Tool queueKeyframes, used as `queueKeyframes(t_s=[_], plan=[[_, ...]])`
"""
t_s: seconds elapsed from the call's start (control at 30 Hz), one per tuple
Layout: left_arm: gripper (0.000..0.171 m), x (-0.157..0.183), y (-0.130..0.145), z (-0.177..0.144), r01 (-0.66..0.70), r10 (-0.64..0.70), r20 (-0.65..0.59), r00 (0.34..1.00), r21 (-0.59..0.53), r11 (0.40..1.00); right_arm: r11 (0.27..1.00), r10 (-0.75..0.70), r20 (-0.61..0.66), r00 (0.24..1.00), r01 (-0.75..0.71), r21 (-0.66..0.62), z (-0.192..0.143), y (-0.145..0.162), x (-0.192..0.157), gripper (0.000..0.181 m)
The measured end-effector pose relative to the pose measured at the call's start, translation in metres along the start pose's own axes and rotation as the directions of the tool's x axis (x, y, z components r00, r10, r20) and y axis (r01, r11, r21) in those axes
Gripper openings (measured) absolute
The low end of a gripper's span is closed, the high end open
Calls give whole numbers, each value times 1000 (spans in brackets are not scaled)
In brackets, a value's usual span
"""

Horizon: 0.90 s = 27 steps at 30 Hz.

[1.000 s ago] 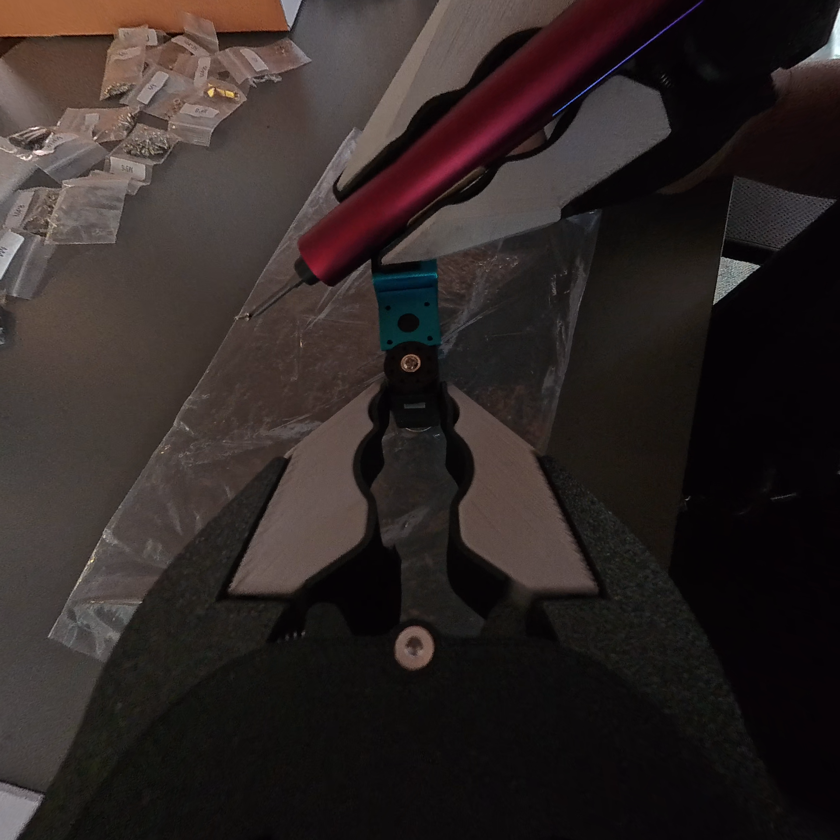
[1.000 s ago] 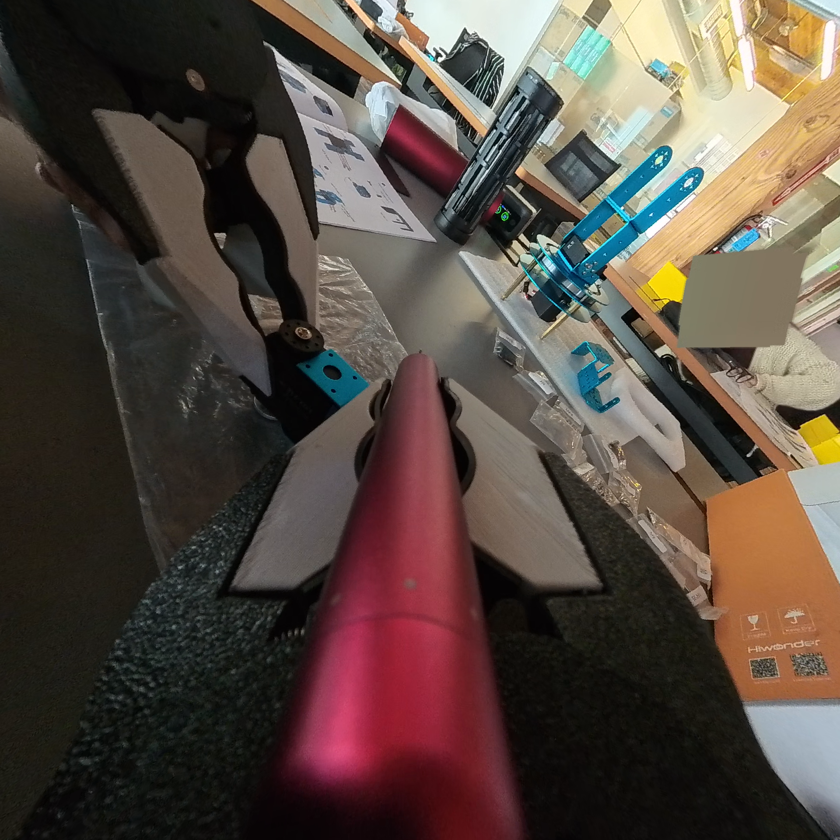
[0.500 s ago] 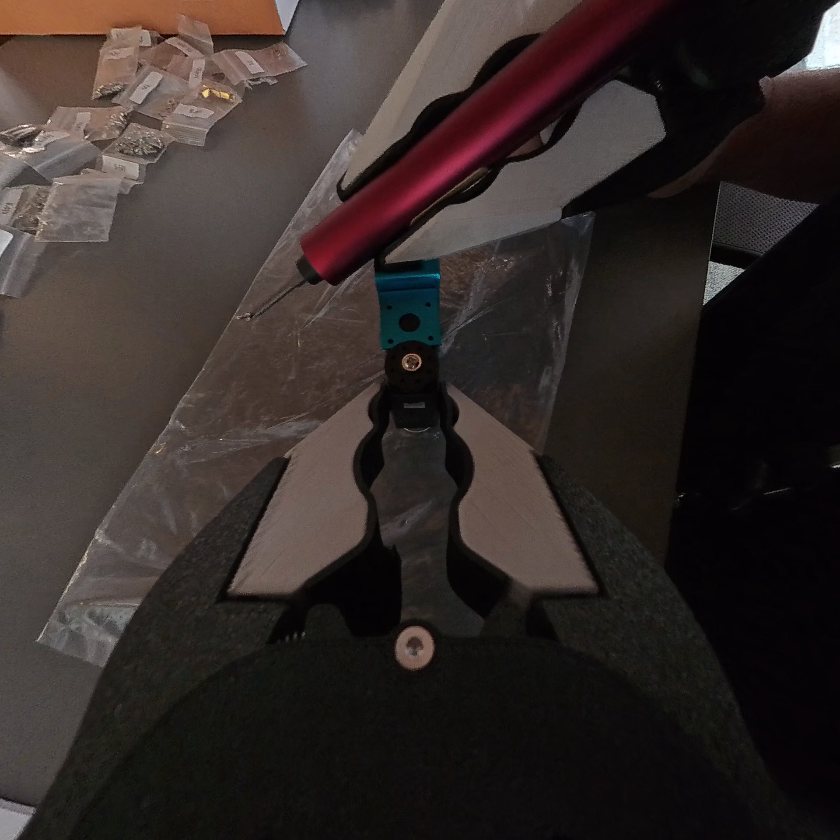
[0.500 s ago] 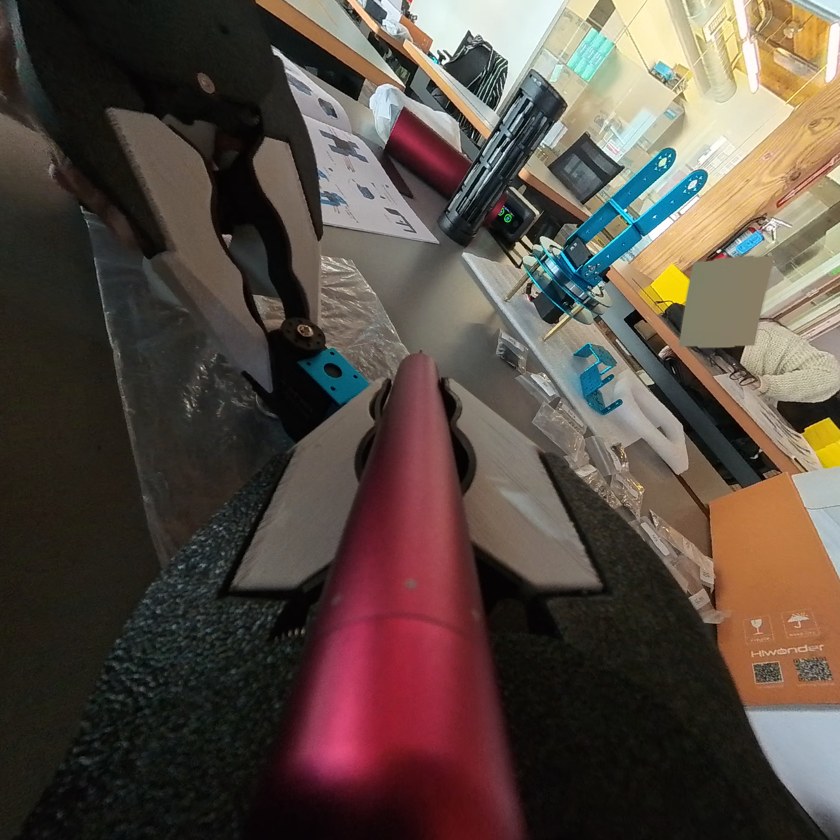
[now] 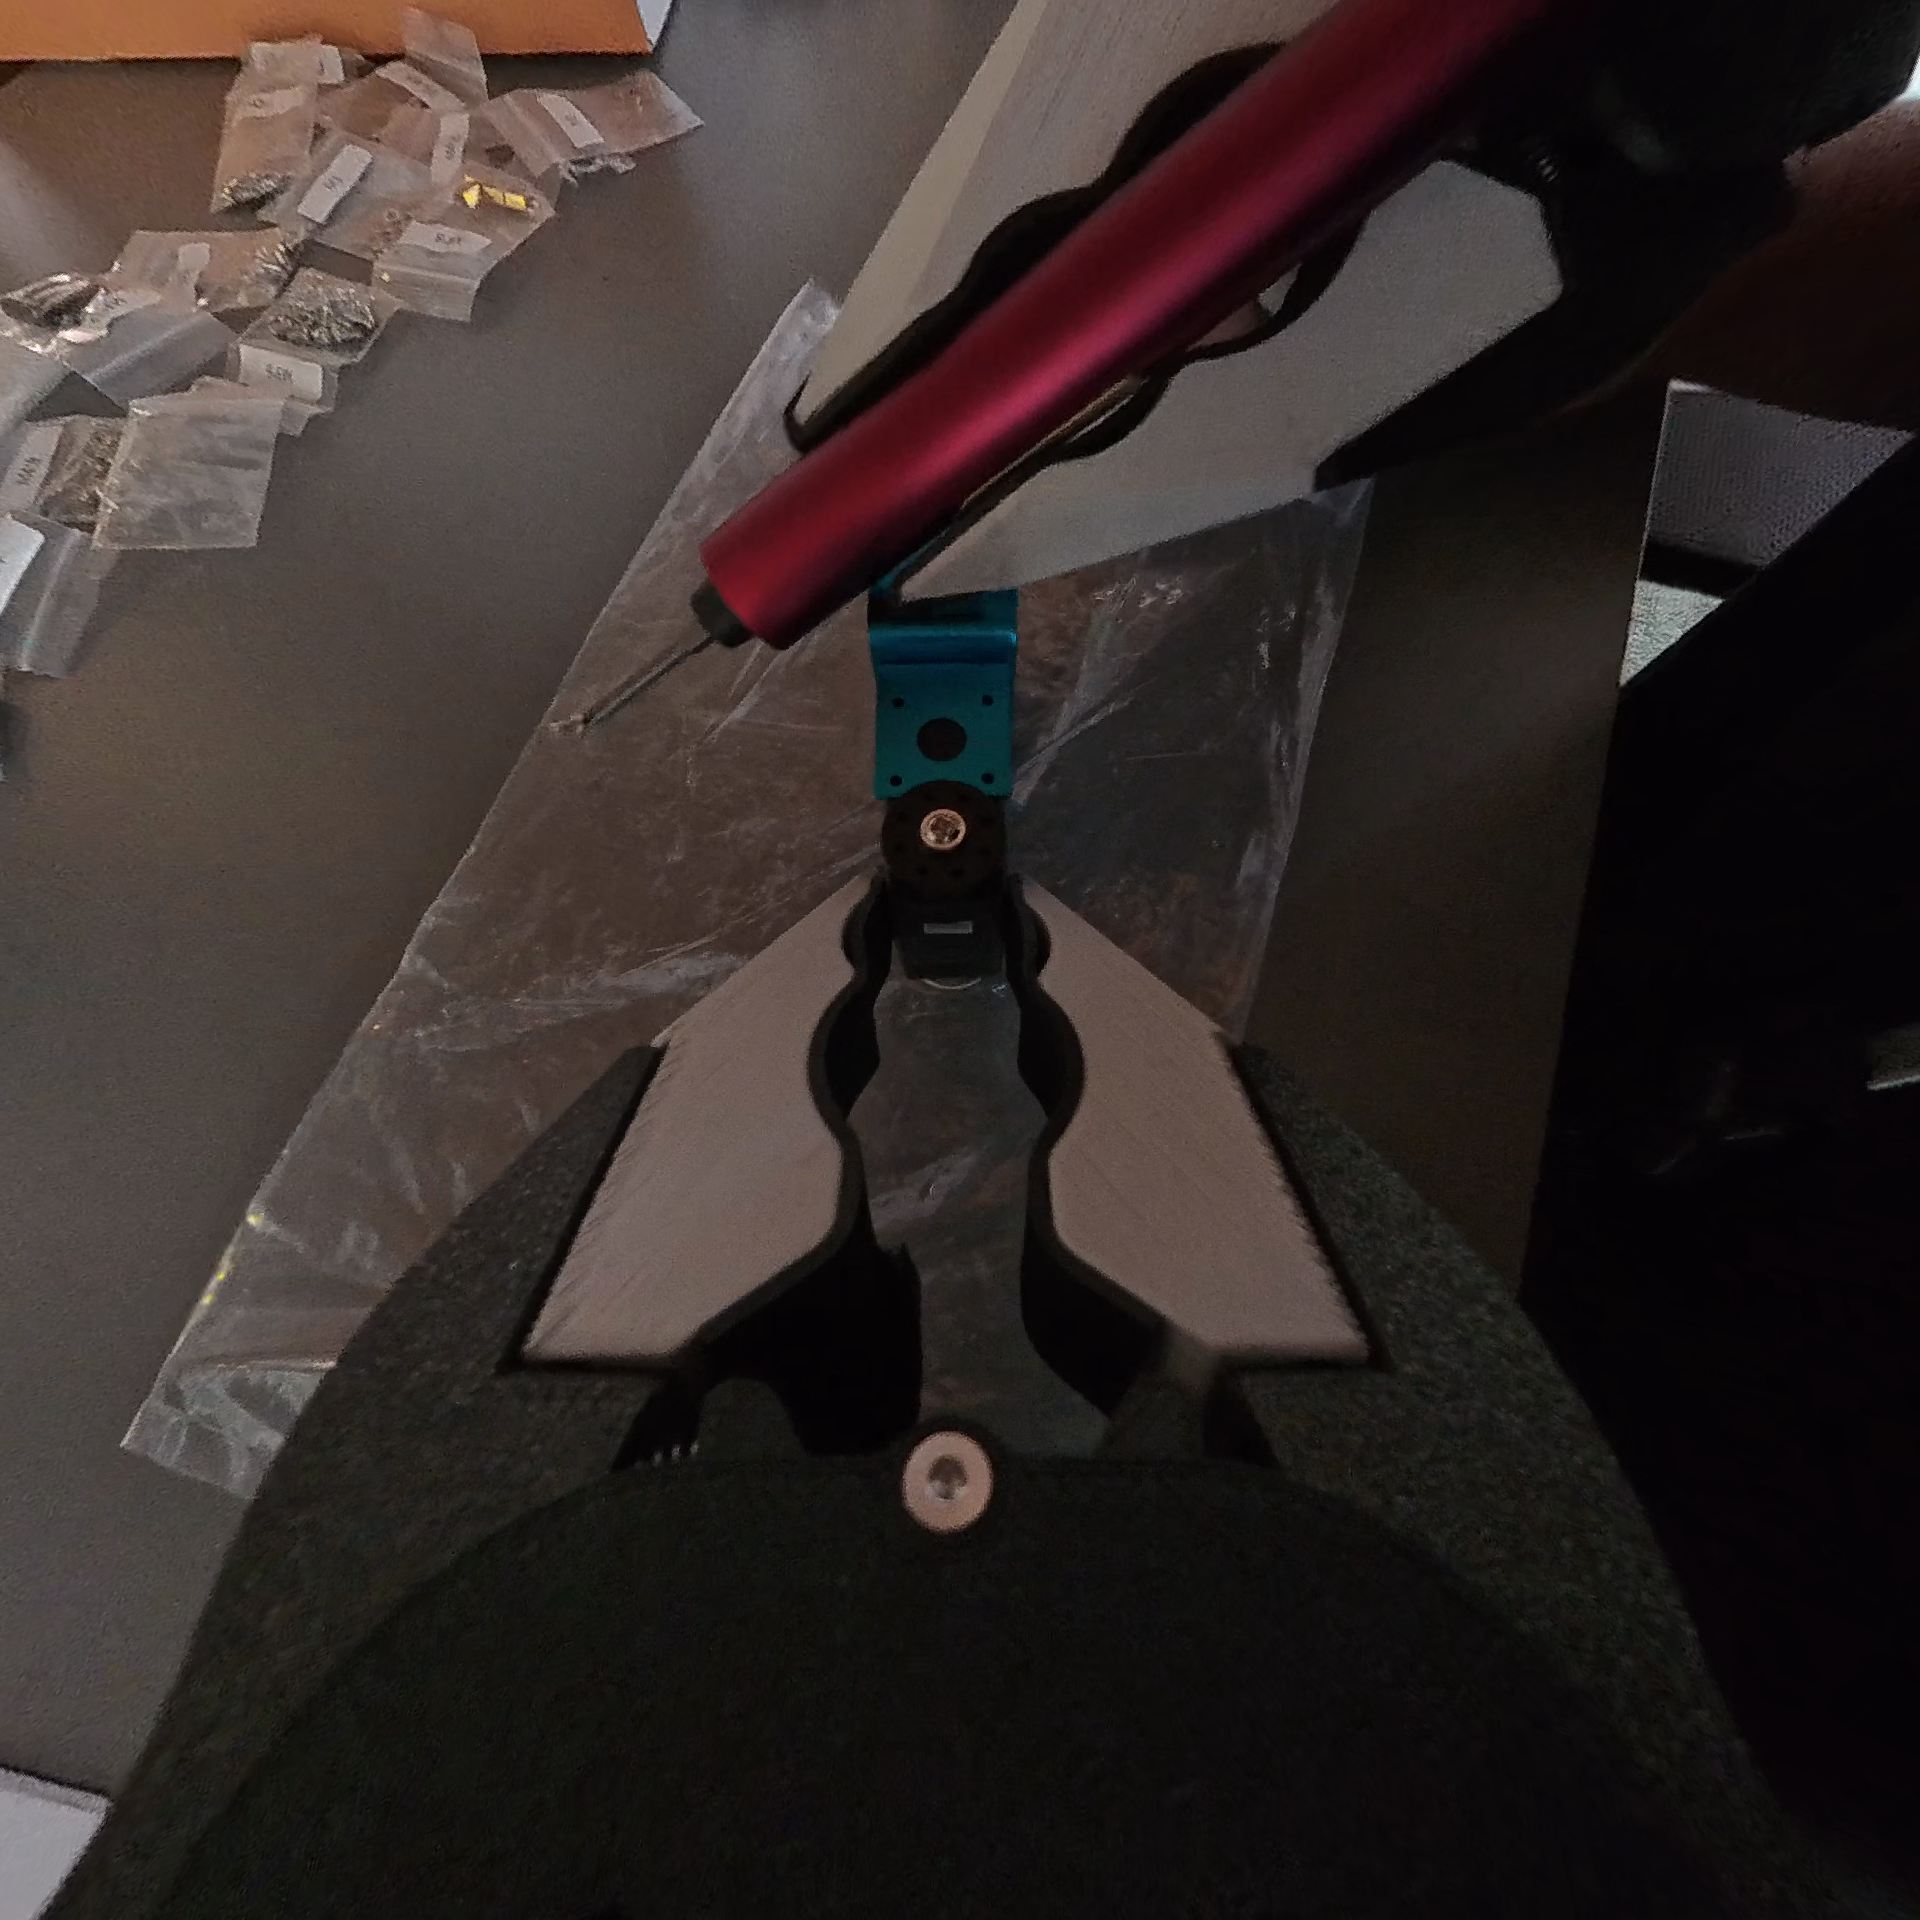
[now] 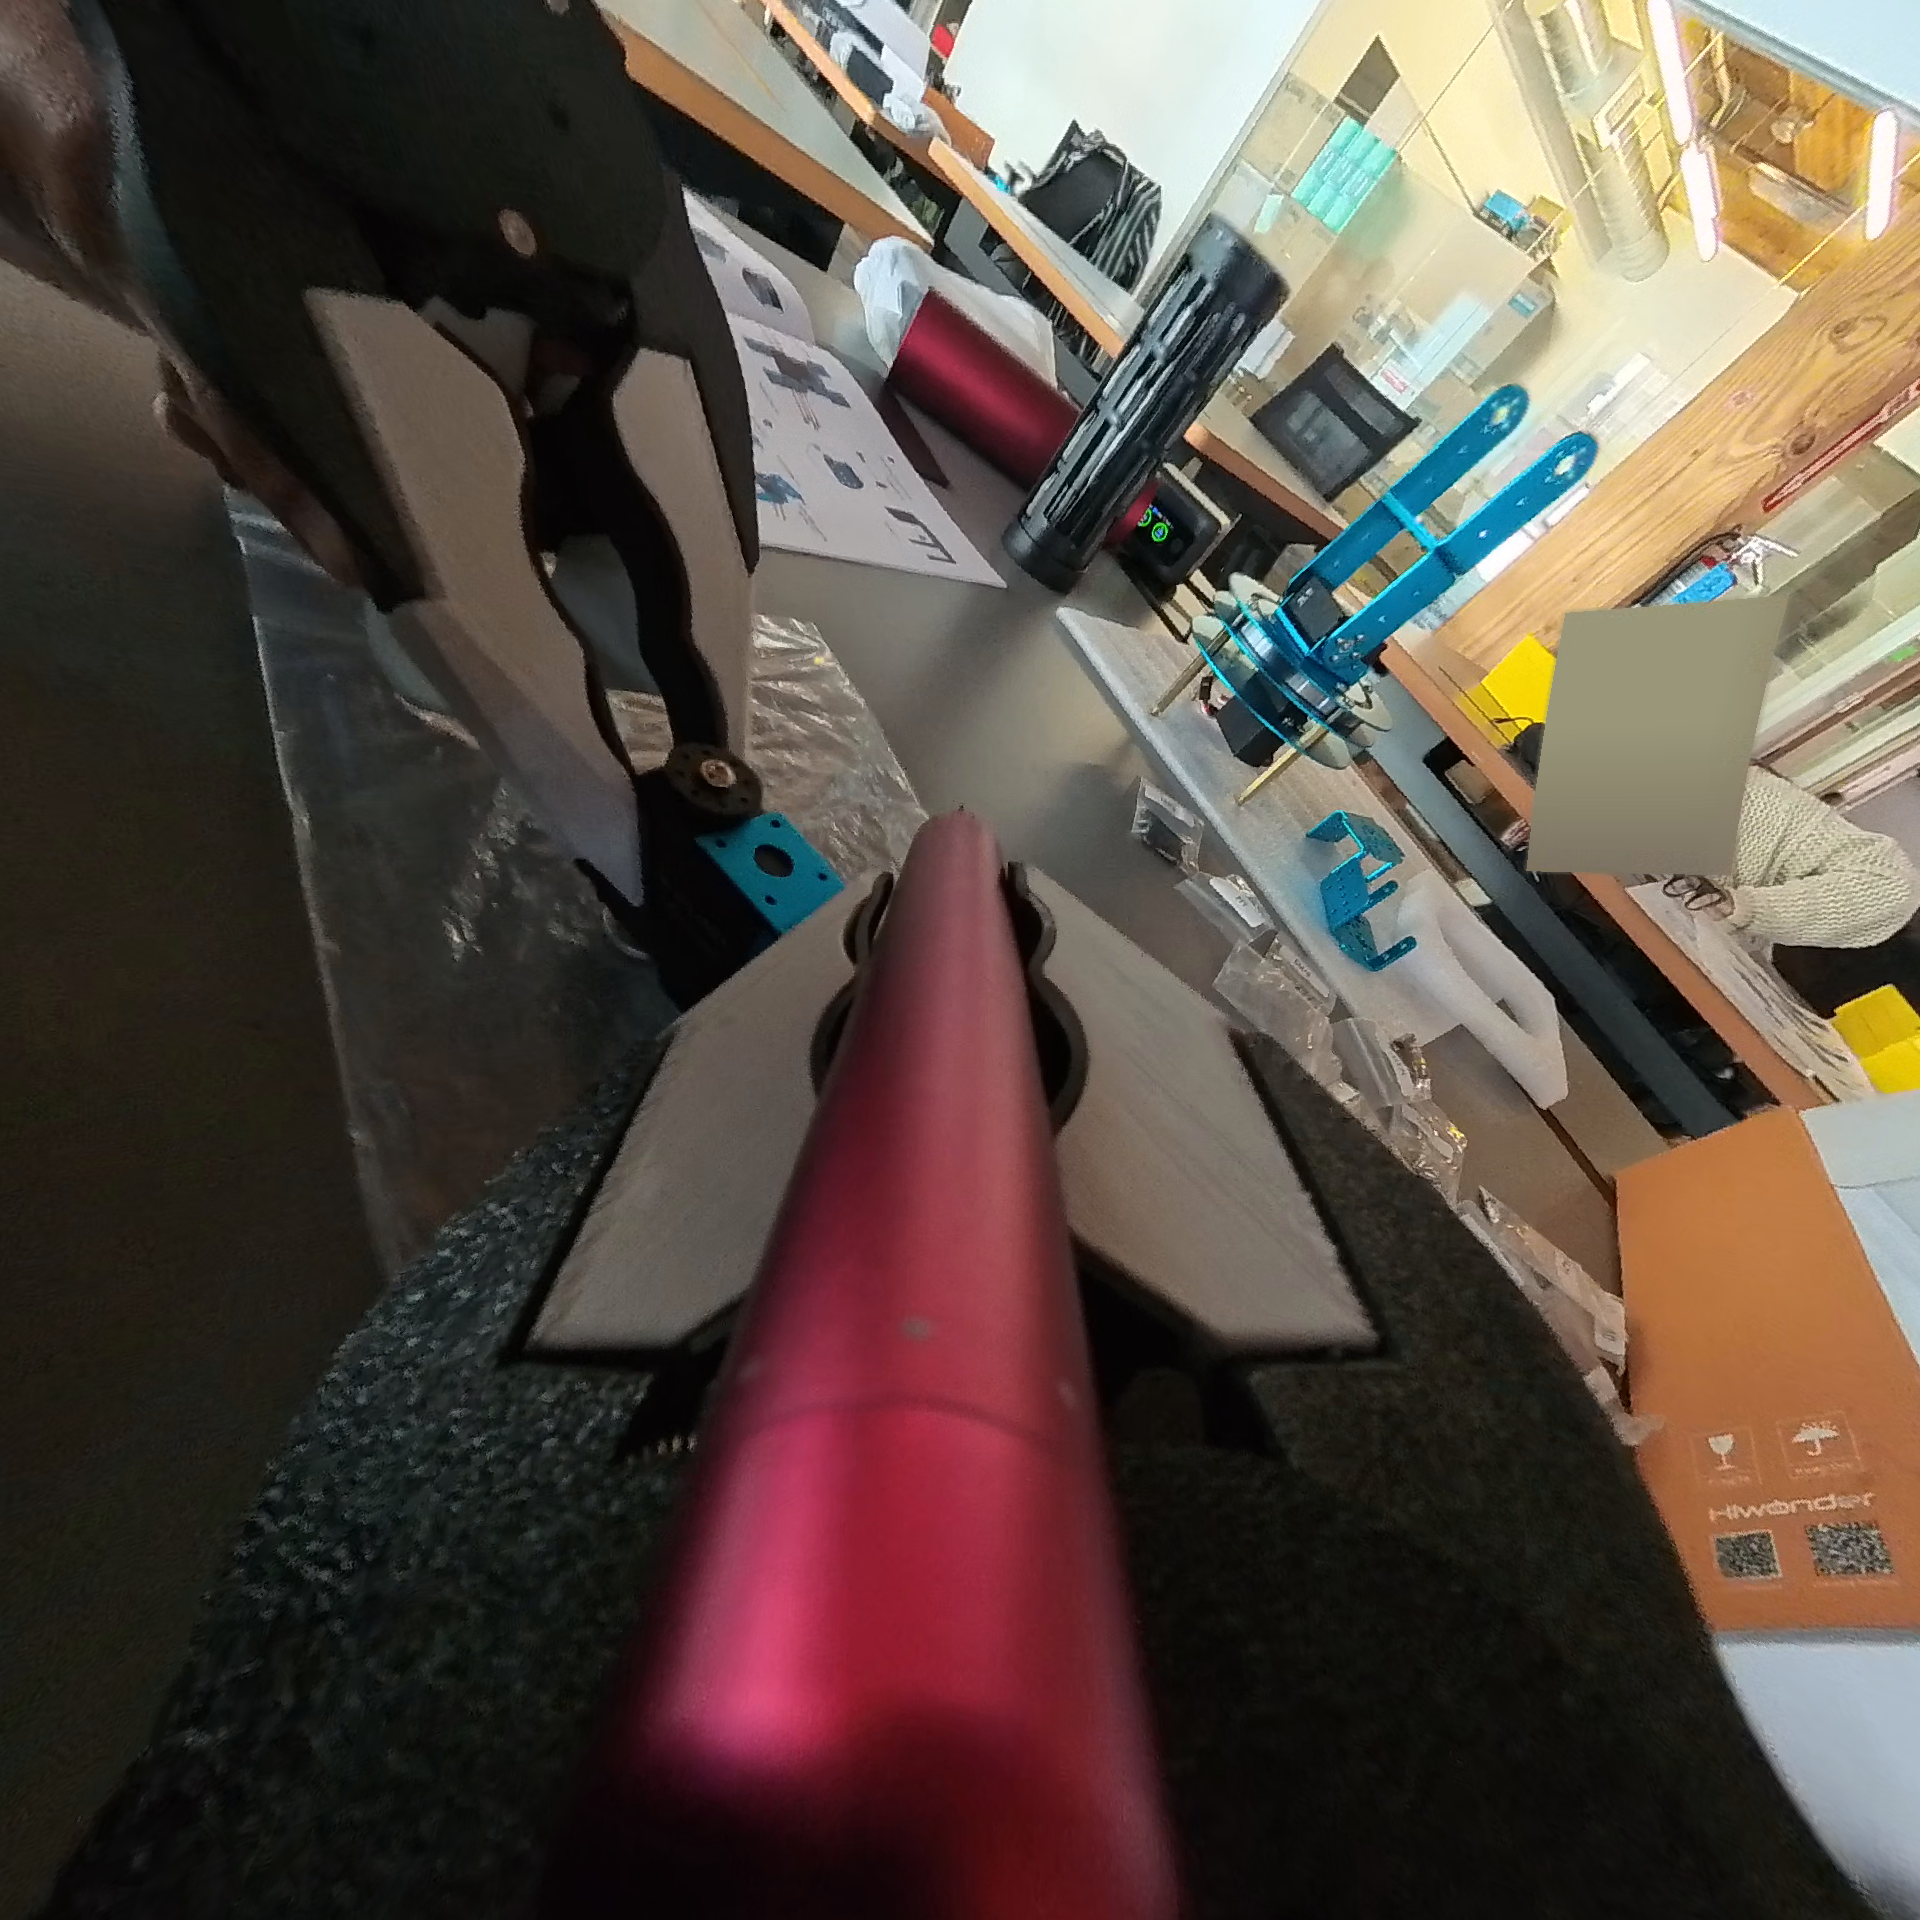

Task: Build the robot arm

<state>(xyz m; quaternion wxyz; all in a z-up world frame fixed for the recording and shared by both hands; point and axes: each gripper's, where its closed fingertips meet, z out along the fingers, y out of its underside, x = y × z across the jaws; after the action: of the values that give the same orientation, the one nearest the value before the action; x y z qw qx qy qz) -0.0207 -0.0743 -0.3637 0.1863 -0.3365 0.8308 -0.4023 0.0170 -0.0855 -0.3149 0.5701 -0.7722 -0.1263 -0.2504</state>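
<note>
Here the left tool is pinching a small black motor block at its fingertips, with a round black disc and a screw on top of it. A blue metal bracket sits on the block at 12 o'clock from the disc. All of this rests over a clear plastic bag lying flat on the dark desk. The right tool is pressed tight around a red screwdriver, which runs along between its two fingers. In the left wrist view the red screwdriver comes in from 1 o'clock, and its thin metal tip points down at 8 o'clock, touching the plastic bag near its edge, just beside the blue bracket. At 10 o'clock on the desk lies a heap of small bags of screws. In the right wrist view, a paper booklet lies at 12 o'clock, a black tube stands at 1 o'clock, and a blue metal arm sits at 2 o'clock. An orange box is at 4 o'clock.
</note>
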Motion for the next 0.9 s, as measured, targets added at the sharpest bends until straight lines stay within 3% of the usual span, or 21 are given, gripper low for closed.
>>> queueKeyframes(t_s=[0.27, 0.37, 0.5, 0.67, 0.9], plan=[[20, -2, -8, -8, -12, 12, -6, 1000, 23, 1000, 977, 195, 151, 969, -205, 56, -41, -34, 21, 23], [20, -2, -13, -12, -32, 32, 0, 999, 32, 999, 957, 288, 306, 907, -285, -55, -55, -42, 18, 23], [20, 0, -17, -17, -77, 76, 13, 997, 31, 997, 933, 359, 392, 847, -328, -145, -63, -51, 20, 23], [20, 2, -24, -21, -104, 103, 18, 995, 53, 993, 928, 369, 435, 821, -296, -228, -59, -55, 19, 24], [20, 6, -35, -25, -116, 118, -8, 993, 101, 988, 880, 474, 485, 735, -377, -290, -57, -53, 26, 22]])
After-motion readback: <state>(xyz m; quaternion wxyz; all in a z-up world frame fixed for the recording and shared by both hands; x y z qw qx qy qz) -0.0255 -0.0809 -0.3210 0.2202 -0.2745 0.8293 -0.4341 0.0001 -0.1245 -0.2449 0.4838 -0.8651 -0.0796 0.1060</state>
